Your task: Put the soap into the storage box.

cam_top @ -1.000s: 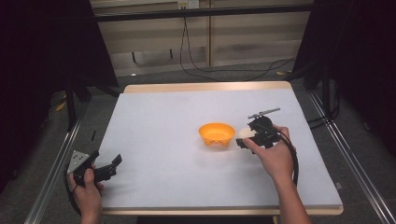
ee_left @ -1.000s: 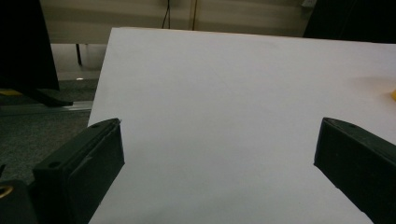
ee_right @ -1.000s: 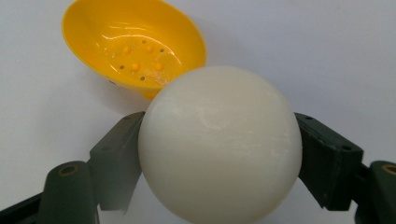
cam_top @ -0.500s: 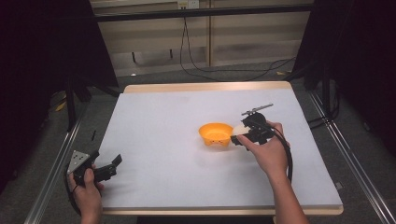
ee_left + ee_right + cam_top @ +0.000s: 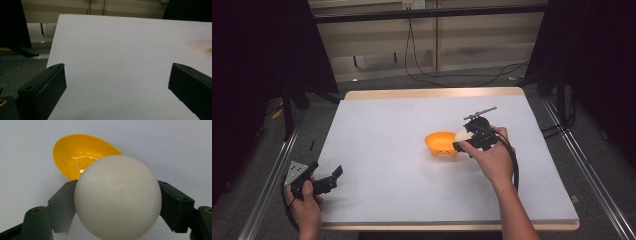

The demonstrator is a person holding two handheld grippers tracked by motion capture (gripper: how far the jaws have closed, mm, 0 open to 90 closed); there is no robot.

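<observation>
dim surroundings, evenly lit table [image 5: 387, 130]; glare spots inside orange bowl [image 5: 80, 152]; soft focus, close ball [image 5: 117, 197] slightly blurred.

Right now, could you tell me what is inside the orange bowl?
The visible part of the orange bowl holds nothing but glare. The white ball, clamped in the right tool, covers its near side, so that part cannot be checked.

Glossy orange plastic bowl [image 5: 75, 152], smooth satin white ball [image 5: 117, 197], matt white table [image 5: 382, 130]
</observation>
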